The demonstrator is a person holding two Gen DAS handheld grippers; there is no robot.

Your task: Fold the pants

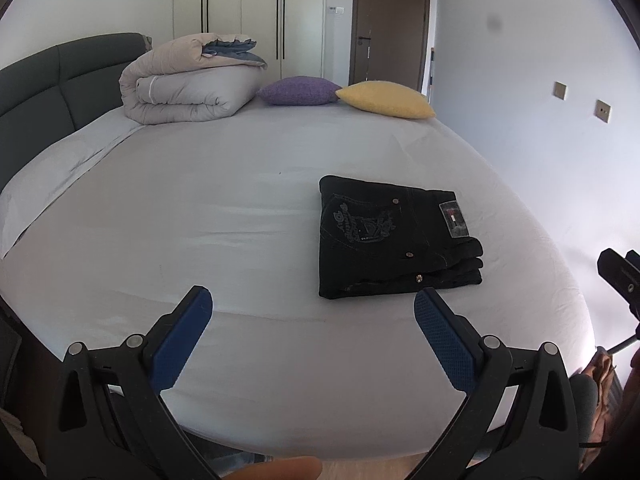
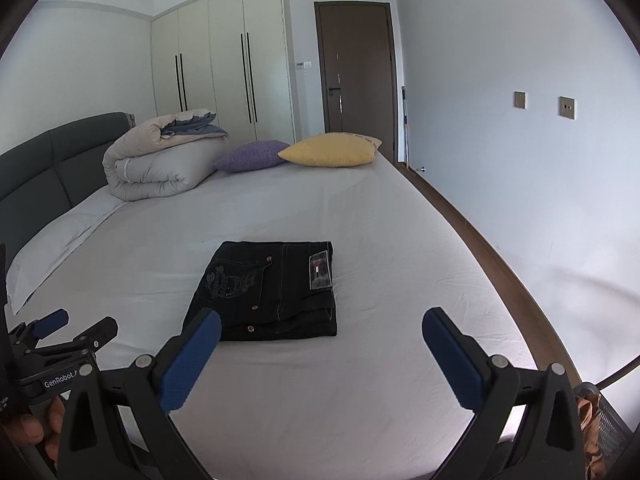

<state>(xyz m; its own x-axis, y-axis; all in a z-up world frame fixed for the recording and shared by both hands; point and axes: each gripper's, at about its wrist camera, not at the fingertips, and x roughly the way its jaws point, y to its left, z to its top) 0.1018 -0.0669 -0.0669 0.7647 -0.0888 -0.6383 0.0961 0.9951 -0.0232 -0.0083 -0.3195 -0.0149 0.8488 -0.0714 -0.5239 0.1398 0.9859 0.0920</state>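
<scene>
The pants lie on the bed as a compact dark rectangle, stacked in several layers with the waistband patch facing up, right of centre and nearer the near edge than the far pillows. The left gripper hovers just near of the bundle with its jaws wide apart, holding nothing; the right gripper hangs likewise spread and empty, its left finger overlapping the pants' near left corner in that view (contact cannot be told). The folding looks finished, so this reads as the release-and-retreat stage. Any next move calls only for pulling both tools clear without snagging the stack, or perhaps squaring the slightly stepped right edge.
</scene>
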